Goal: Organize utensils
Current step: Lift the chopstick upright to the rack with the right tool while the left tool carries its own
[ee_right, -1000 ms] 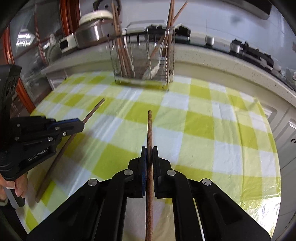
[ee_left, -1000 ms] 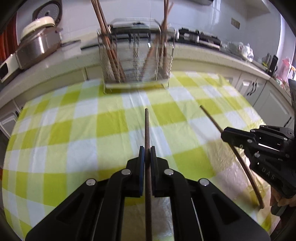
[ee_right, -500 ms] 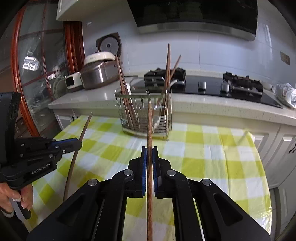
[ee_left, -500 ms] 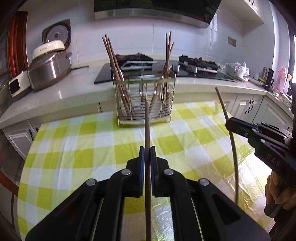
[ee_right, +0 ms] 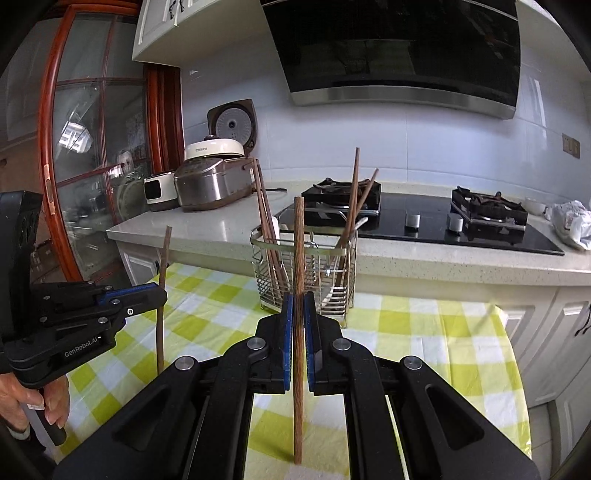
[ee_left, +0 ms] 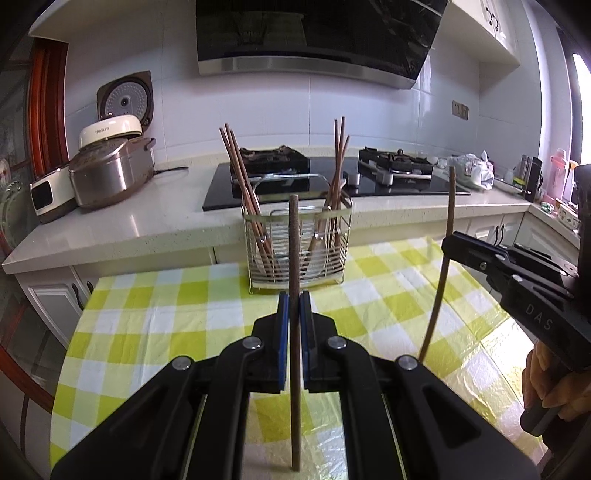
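Left gripper (ee_left: 294, 314) — clamped on upright chopstick (ee_left: 294, 266), frame centre. Right gripper (ee_right: 298, 317) — clamped on second chopstick (ee_right: 298, 280). Wire utensil rack (ee_left: 297, 251), centre, behind.

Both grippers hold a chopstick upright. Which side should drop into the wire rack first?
Probably the left. The left gripper holds its chopstick lined up with the wire rack. The right gripper and its chopstick look comparably aligned, so the margin is slim.

White tiled wall (ee_left: 369, 110) is seen behind a black range hood (ee_left: 314, 33). A pale stone countertop (ee_left: 129, 229) carries a gas hob (ee_right: 424, 221). A red-framed glass cabinet (ee_right: 92, 147) is lit by daylight.
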`<state>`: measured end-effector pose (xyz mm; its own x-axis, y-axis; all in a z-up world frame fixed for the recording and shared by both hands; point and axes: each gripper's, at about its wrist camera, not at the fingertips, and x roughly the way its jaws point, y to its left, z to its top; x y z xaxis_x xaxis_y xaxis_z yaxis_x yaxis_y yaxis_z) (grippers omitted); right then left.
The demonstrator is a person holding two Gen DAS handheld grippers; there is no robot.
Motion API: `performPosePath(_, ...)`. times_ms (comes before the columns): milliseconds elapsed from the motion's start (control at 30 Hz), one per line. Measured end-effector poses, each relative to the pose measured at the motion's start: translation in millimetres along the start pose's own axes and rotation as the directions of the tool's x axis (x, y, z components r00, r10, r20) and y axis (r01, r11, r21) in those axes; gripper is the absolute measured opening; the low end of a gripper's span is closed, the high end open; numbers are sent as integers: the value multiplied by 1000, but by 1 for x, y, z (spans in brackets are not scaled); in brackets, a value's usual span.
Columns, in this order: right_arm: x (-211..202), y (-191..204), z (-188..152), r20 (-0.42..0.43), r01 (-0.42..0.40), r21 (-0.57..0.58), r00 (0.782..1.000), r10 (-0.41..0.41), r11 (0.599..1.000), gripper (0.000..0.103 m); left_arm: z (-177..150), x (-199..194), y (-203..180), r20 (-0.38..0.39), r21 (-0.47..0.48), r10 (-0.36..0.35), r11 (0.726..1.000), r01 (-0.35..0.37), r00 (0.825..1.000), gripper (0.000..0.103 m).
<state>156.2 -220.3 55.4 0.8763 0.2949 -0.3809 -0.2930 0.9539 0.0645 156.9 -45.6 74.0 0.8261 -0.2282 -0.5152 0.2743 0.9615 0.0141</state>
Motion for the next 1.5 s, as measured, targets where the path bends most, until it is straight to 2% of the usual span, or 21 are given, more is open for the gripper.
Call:
performPosePath(300, -2, 12, 15, 21, -4, -41, 1000, 5, 999, 7, 10, -9, 8, 57, -21, 2, 1000, 0, 998, 6)
performPosePath(700, 6, 13, 28, 28, 4, -42, 1000, -2, 999, 7, 23, -5, 16, 70, -19, -2, 1000, 4, 998, 6)
performPosePath(1000, 19, 11, 43, 26, 14, -49, 1000, -13, 999, 7, 44, 0, 21, 85, -18, -7, 1000, 9, 996, 6)
performPosePath(1233, 32, 14, 60, 34, 25, -83, 999, -23, 996, 7, 75, 8, 24, 109, -13, -13, 1000, 14, 994, 6)
performPosePath(1500, 44, 2, 111, 87, 15, -79, 996, -8, 997, 7, 129, 19, 37, 139, -19, -24, 999, 27, 990, 6)
